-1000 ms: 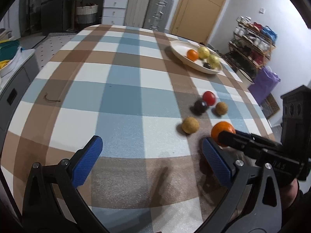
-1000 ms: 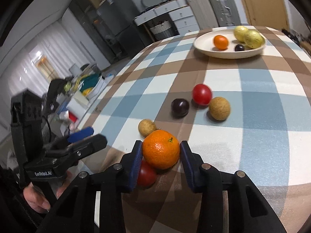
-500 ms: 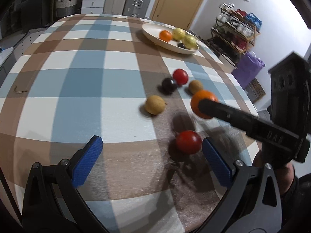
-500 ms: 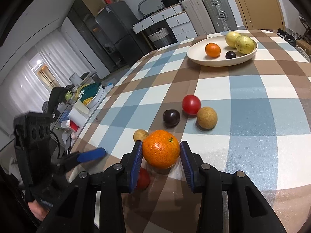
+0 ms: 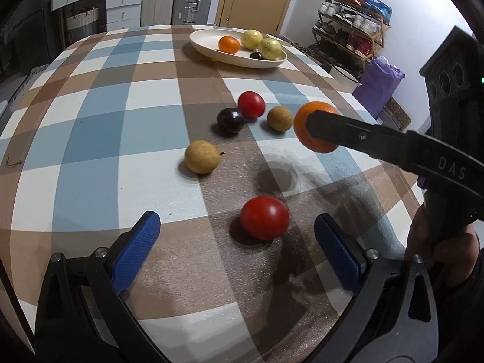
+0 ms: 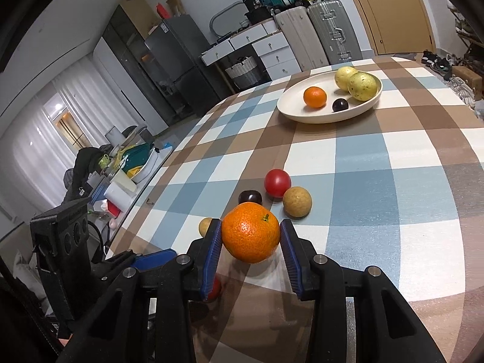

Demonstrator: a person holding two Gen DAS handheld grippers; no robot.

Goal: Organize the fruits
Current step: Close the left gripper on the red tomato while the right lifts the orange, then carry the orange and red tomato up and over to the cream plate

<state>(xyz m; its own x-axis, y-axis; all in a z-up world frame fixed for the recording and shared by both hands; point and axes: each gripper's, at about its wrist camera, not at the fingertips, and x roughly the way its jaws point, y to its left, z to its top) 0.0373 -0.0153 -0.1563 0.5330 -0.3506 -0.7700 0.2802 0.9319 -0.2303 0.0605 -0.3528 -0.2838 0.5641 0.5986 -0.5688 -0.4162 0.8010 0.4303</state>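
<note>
While the right gripper (image 6: 250,254) has its jaws clamped on an orange mandarin (image 6: 250,236), held clear of the checked worktop (image 6: 378,187) w/ its shadow below, the left gripper (image 5: 237,246) sits low w/ jaws wide open, nothing touching the blue pads (image 5: 136,251). A red tomato (image 5: 264,217) lies on the worktop between the left jaws, closer to the right pad, not in contact. Cream oval dish (image 6: 308,115) at far side of worktop holds 4 items: a small orange (image 6: 315,96), a dark plum (image 6: 340,104), and 2 yellow-green round fruits (image 6: 361,86) touching each other at the dish's far end. Loose on the worktop, mid-area: second red tomato (image 5: 251,104), dark plum (image 5: 230,120) just beside it, tan round fruit (image 5: 279,118) near both, and a yellow-tan fruit (image 5: 202,156) a bit apart, nearer the left gripper. In left wrist view the right gripper's finger crosses in front of the mandarin; a hand (image 5: 441,248) grips its handle at right edge. Bkgd: suitcases, drawers, door, shoe rack.
</note>
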